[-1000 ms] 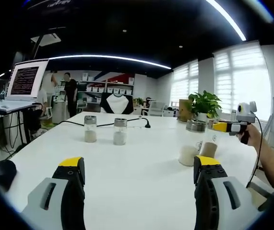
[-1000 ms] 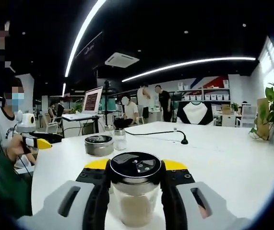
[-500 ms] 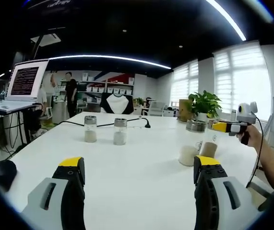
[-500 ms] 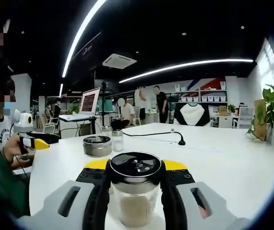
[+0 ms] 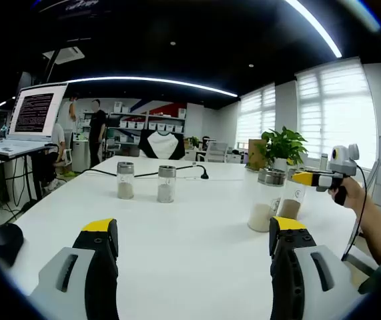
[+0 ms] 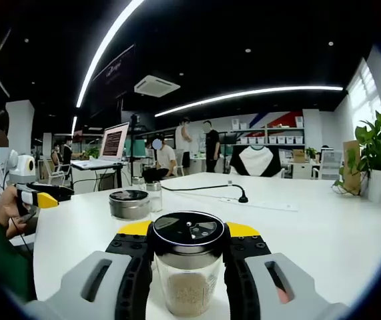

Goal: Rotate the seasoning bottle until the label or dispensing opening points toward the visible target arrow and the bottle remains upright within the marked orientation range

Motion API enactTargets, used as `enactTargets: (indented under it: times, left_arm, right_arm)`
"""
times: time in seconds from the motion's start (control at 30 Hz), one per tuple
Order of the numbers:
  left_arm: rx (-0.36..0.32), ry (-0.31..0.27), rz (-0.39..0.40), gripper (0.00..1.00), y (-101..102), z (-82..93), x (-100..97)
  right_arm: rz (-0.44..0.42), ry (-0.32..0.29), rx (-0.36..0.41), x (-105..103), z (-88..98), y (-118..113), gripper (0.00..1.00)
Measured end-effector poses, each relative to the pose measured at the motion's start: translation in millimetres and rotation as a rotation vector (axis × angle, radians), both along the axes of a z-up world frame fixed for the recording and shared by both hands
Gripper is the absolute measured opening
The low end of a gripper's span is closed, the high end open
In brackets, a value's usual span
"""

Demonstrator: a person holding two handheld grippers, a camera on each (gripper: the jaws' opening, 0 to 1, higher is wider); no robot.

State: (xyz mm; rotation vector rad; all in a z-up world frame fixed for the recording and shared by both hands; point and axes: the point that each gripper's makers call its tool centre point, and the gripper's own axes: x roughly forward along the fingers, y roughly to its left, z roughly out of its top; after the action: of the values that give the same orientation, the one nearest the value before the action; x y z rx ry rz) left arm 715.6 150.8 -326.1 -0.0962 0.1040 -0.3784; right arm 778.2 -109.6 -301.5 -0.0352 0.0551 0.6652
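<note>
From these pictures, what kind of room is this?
Probably an open office or lab: a long white table, a laptop on a stand, shelves of boxes at the back, and strip lights on a dark ceiling.

Bright ceiling strips [image 5: 157, 81] and window [image 5: 333, 110] daylight; sharp, fisheye-bent edges.

The left claw [image 5: 193, 250] stands wide apart with nothing between its jaws, held level and low over the tabletop [image 5: 190, 220]. The right claw [image 6: 187, 250] is clamped on both sides of an upright seasoning bottle [image 6: 187, 270], the person's hand [image 5: 350, 190] gripping its handle.
</note>
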Motion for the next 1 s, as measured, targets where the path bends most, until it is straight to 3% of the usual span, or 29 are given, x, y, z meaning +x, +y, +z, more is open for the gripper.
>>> enactTargets:
  times: [1.0]
  left_arm:
    - [-0.001,0.011,0.003,0.99,0.6,-3.5,1.2]
  right_arm:
    - [-0.182,0.015,-0.019,5.4,-1.2,-5.3,0.39]
